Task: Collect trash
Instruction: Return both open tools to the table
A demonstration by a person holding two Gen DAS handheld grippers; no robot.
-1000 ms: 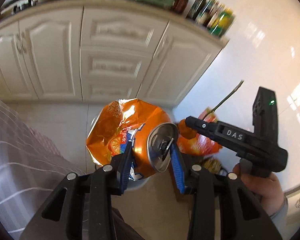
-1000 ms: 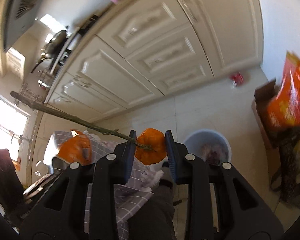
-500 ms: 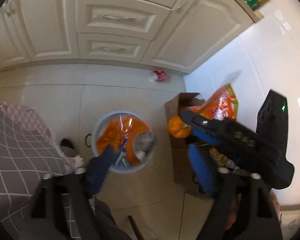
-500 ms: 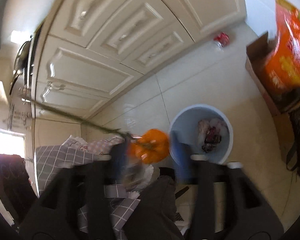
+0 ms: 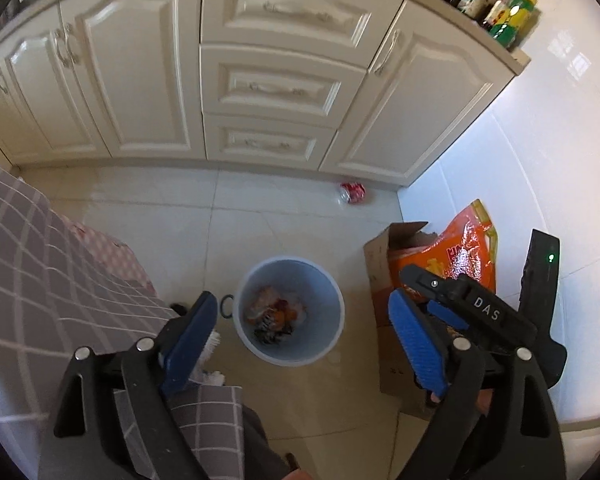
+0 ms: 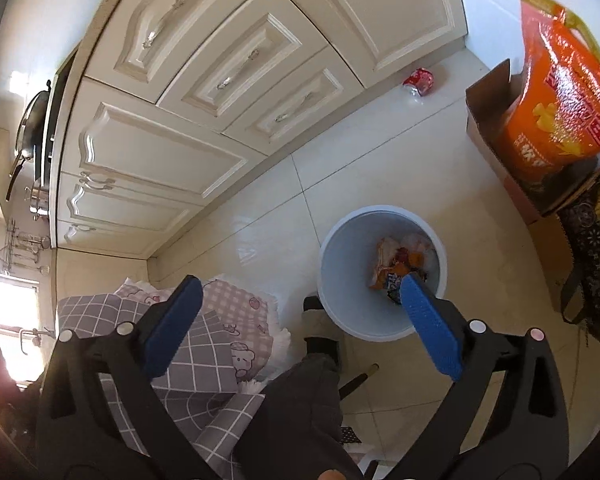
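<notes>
The left gripper [image 5: 300, 336] stands wide, its ridged blue pads [image 5: 416, 344] bare and nothing between them. Its jaws have just been opening. Below and between the fingers sits the round, smooth pale-blue plastic bin [image 5: 332, 308] on glossy cream floor tiles [image 5: 172, 232]. At its bottom lies the trash [image 5: 274, 314]: a crumpled orange foil bag, a can and white scraps, well below the pads and touching neither.

The right gripper [image 6: 300, 316] is also spread wide and empty, its jaws having just been opening too. In its view the bin [image 6: 340, 280] lies beside the right-hand finger, whose blue pad [image 6: 428, 320] overlaps the rim; the trash [image 6: 400, 260] shows just beyond that fingertip, down inside.

A second ago the left gripper clamped the can with the orange bag behind it, and the right one pinched a small orange pumpkin-shaped thing on a long thin twig; now both are out of the fingers.

Beyond the bin, a crushed red can [image 5: 352, 193] lies by the panelled cream cabinets [image 5: 140, 80]. To the right of the fingers stands an open brown cardboard box [image 5: 376, 264] with a shiny orange sack [image 5: 460, 248]. A grey checked cloth [image 5: 40, 264] lies left of the fingers.
</notes>
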